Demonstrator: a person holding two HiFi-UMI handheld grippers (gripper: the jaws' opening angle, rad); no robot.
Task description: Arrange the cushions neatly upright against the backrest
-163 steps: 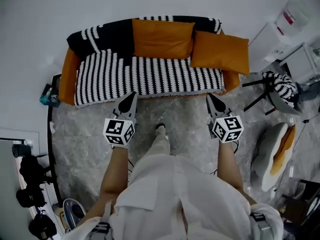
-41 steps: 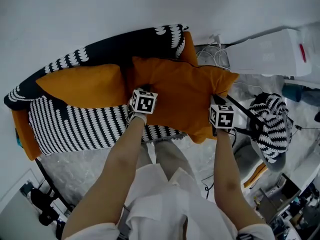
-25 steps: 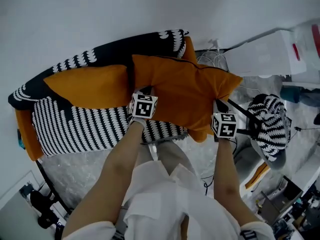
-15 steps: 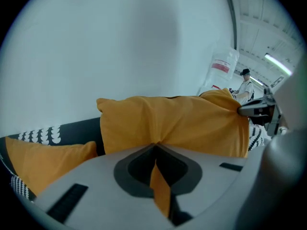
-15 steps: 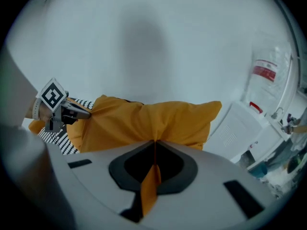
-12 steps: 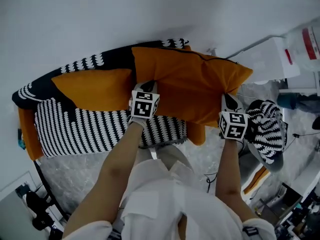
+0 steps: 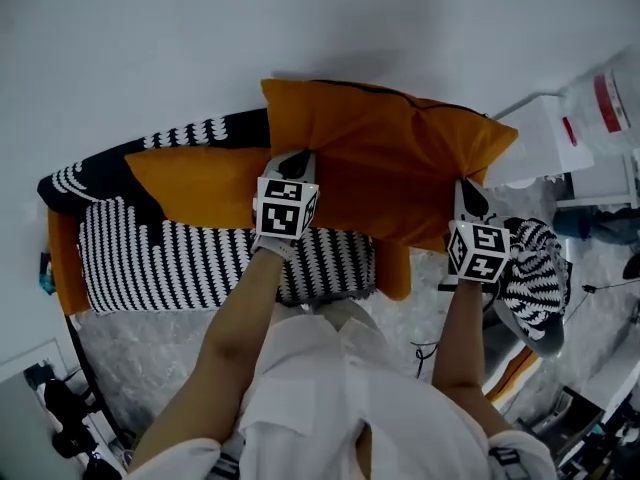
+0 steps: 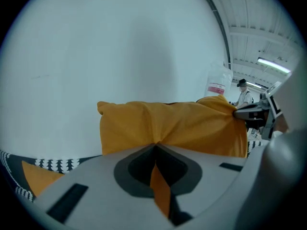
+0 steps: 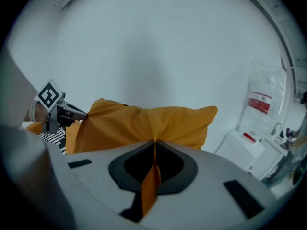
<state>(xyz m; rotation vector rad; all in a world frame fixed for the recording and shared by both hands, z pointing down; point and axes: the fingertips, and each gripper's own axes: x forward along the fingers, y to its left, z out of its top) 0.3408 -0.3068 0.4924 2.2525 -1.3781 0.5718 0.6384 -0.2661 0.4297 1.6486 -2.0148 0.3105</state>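
The left gripper [image 7: 298, 156] is clamped tight on a pinch of orange fabric, and the left gripper view shows a fold of that cloth squeezed between its closed jaws. The right gripper [image 7: 464, 186] holds the same way, with a thin tongue of fabric nipped between its shut jaws. Each has one lower corner of the big orange cushion [image 7: 385, 168], so it hangs stretched between them.

A second ago this cushion sagged low over the right end of the sofa [image 7: 62, 258], its bottom edge drooping towards the seat. Since then both hands have carried it upward. It now sits above the sofa's right half, its top edge well over the backrest [image 7: 95, 171] and against the pale wall [image 7: 200, 38] behind the sofa. It hangs nearly square and its face is fairly smooth.

The second orange cushion [image 7: 195, 180] leans against the backrest over the middle of the sofa, touching or just behind the lifted one's left edge; it has not shifted.

My reading is that the lift has cleared the cushion from the seat and squared it up. What is left is to lower it upright onto the right end of the seat, back against the backrest beside its partner, and only then let go.
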